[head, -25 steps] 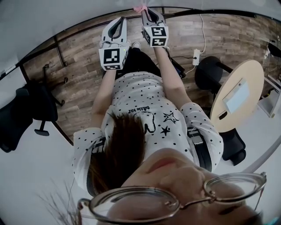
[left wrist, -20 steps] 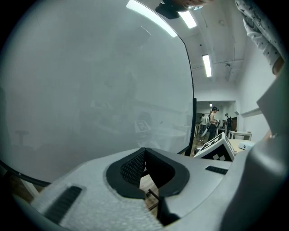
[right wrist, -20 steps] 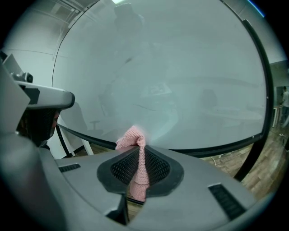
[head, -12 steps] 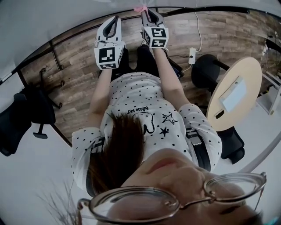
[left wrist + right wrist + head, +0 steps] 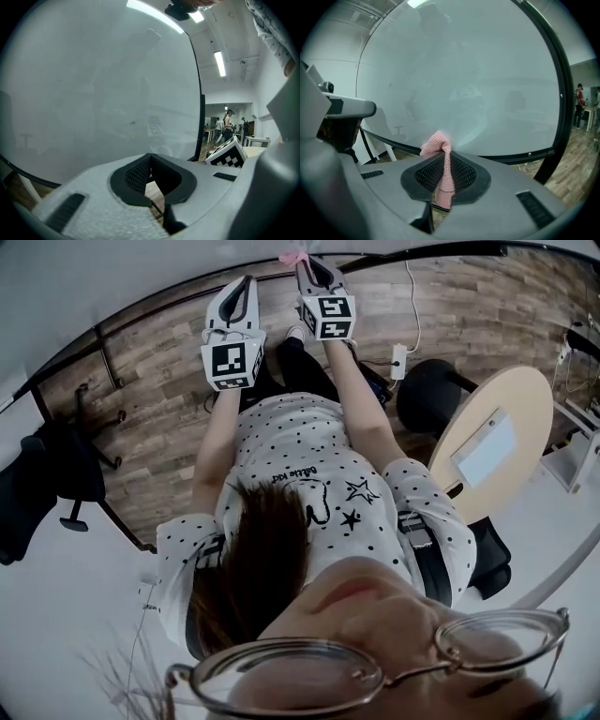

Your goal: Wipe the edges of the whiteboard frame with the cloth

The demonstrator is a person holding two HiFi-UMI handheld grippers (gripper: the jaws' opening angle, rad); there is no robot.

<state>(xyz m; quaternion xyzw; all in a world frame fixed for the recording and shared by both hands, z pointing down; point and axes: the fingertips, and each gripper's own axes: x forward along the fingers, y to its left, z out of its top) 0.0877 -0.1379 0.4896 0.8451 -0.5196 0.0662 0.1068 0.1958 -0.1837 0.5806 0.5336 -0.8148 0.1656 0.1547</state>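
The 2 tools are side by side before the far whiteboard (image 5: pixel 464 84), the left tool (image 5: pixel 246 282) just left of the right tool (image 5: pixel 311 263). The cloth (image 5: pixel 437 143) sits between the right tool's jaws, its far end at the lower frame (image 5: pixel 501 158). A round desk (image 5: pixel 525 399) stands right, a chair (image 5: pixel 427 395) beside it.

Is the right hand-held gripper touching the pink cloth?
Touching. The right gripper view shows the cloth pinched between the shut jaws of the right hand-held gripper, with its tip sticking out past them.
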